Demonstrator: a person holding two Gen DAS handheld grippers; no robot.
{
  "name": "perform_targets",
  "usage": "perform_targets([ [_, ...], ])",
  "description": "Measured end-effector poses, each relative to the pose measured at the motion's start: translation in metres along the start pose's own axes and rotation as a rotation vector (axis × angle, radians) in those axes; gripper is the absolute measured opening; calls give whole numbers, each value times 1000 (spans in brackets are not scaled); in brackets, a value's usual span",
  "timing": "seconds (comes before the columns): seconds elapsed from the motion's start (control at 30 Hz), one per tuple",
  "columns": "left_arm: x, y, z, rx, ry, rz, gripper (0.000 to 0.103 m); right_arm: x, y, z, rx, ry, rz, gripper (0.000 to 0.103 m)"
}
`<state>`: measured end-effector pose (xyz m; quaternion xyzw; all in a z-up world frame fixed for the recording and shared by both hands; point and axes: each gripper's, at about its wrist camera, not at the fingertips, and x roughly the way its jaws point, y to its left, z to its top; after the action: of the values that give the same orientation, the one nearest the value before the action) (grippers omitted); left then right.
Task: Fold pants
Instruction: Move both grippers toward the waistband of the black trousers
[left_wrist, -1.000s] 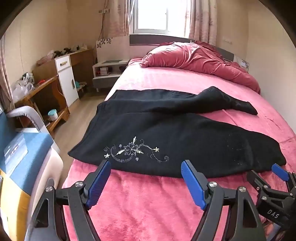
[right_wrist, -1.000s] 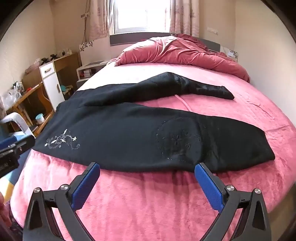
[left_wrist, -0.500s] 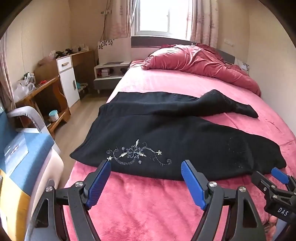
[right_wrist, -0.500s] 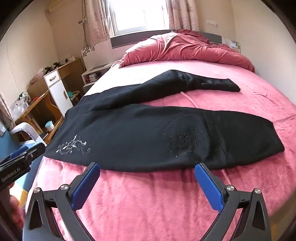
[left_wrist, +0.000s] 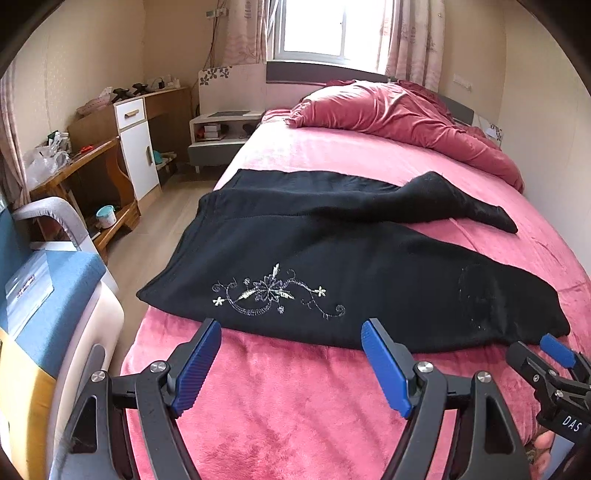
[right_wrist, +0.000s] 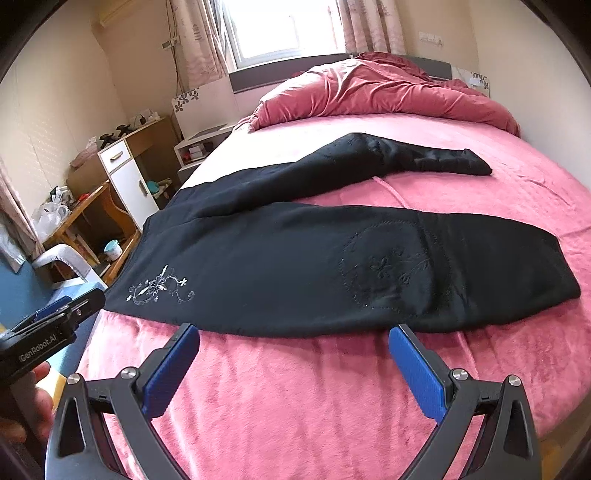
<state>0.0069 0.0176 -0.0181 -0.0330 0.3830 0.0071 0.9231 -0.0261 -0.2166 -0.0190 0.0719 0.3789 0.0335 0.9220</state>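
Pink bedding covers a bed (left_wrist: 295, 406) in a small bedroom. Black pants (left_wrist: 351, 266) lie flat across the bed, their long axis running side to side, waistband at the left edge, legs spread apart toward the right. Both grippers hover just before the near hem, jaws spread and holding nothing: the left gripper (left_wrist: 291, 363) near the embroidered hip, the right gripper (right_wrist: 293, 369) before the nearer leg.

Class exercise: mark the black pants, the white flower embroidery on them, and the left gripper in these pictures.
black pants (right_wrist: 295, 266): right wrist view, middle of the near leg.
white flower embroidery (left_wrist: 273, 291): left wrist view, central blossom of the stitching.
left gripper (left_wrist: 291, 363): left wrist view, midway between its blue fingertips, open.
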Motion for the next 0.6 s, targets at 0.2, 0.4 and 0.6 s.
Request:
perform_targets([
  [0.2,5,5,-1,-32,30,-30,80,3,0,-1,-2,17,3,103],
  [0.4,6,5,-2,-35,36,-19,80,5,-5,-3,15,28,2,103],
  [0.6,7,4,-4,-26,41,-15,84,6,-8,-4,28,34,-1,103],
])
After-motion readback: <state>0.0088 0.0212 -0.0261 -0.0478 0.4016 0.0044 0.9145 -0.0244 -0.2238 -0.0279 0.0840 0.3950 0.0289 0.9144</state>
